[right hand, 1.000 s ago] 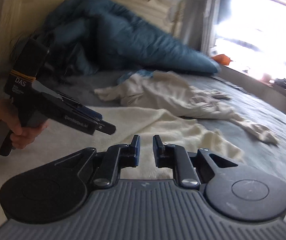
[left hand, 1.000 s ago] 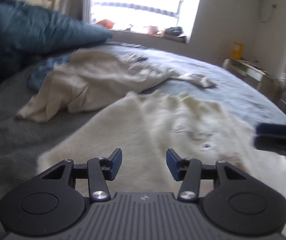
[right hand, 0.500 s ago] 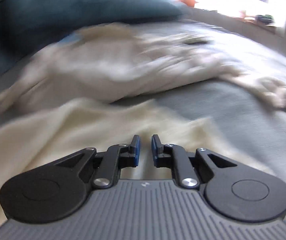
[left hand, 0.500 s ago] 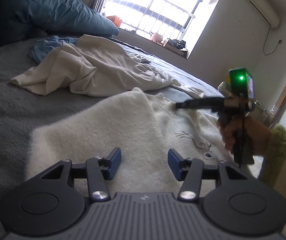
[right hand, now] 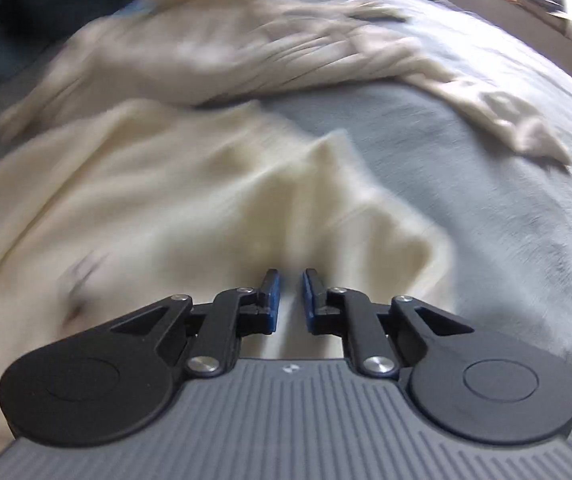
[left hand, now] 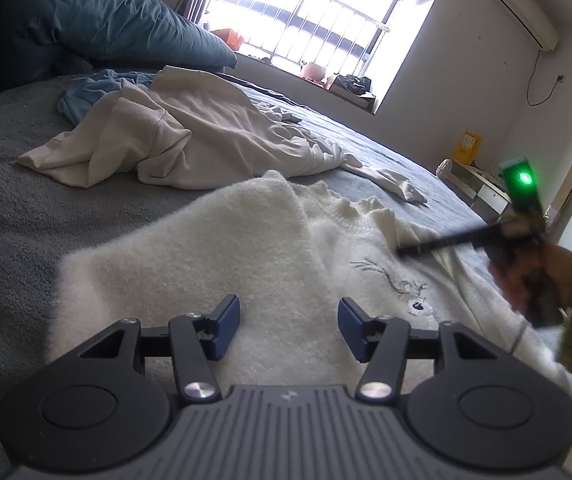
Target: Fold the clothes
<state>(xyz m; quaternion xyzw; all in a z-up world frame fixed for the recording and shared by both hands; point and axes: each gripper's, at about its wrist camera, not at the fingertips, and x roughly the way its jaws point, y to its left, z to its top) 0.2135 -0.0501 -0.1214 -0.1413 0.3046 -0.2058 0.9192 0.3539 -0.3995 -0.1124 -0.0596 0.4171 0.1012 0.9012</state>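
- Bed: grey cover; 2 garments lie on it.
- Sweater: cream, spread flat, long axis running from the left gripper toward the window; one sleeve folded over its body.
- Shirt: crumpled, beyond the sweater.
- Left gripper: fingers apart, nothing between them, low over the folded sleeve.
- Right gripper: fingers nearly together, nothing held, nearer the sweater's far-right edge.
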